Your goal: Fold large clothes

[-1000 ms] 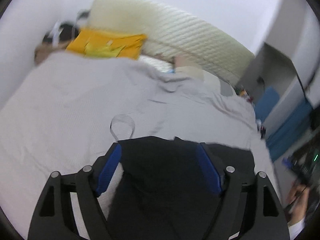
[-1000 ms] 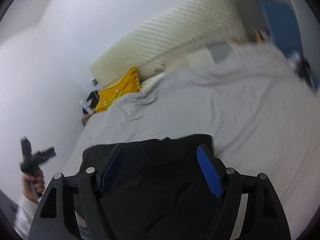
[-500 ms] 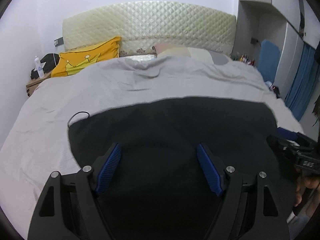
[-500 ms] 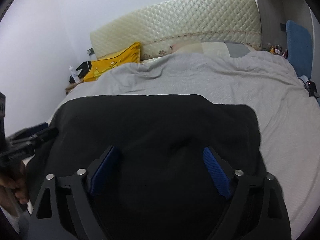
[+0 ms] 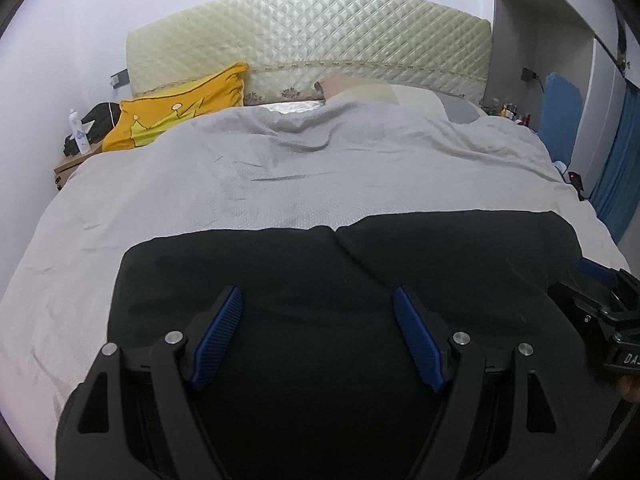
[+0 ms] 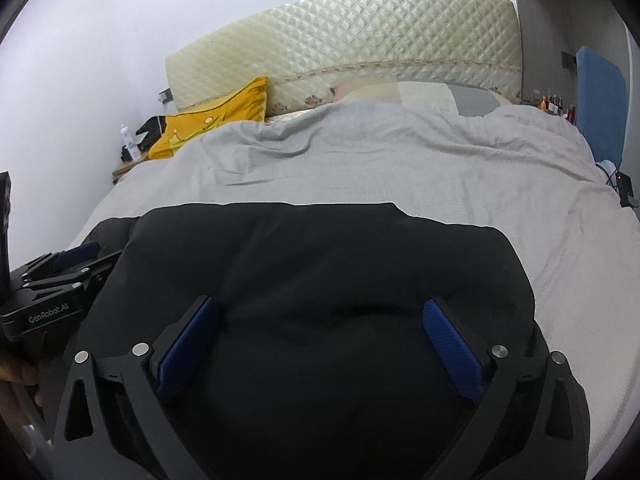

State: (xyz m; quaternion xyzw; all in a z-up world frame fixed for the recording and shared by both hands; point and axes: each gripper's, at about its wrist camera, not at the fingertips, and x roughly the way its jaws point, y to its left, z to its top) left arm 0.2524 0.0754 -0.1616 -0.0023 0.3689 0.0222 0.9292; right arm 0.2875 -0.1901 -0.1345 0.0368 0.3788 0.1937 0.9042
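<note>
Now we have the black garment (image 5: 320, 280) laid flat along the near edge of the bed (image 5: 280, 168), no longer held up. Our right gripper (image 6: 316, 340) is opening and our left gripper (image 5: 318, 332) stays spread, neither pinching cloth, so the spreading looks done and folding can begin.
</note>
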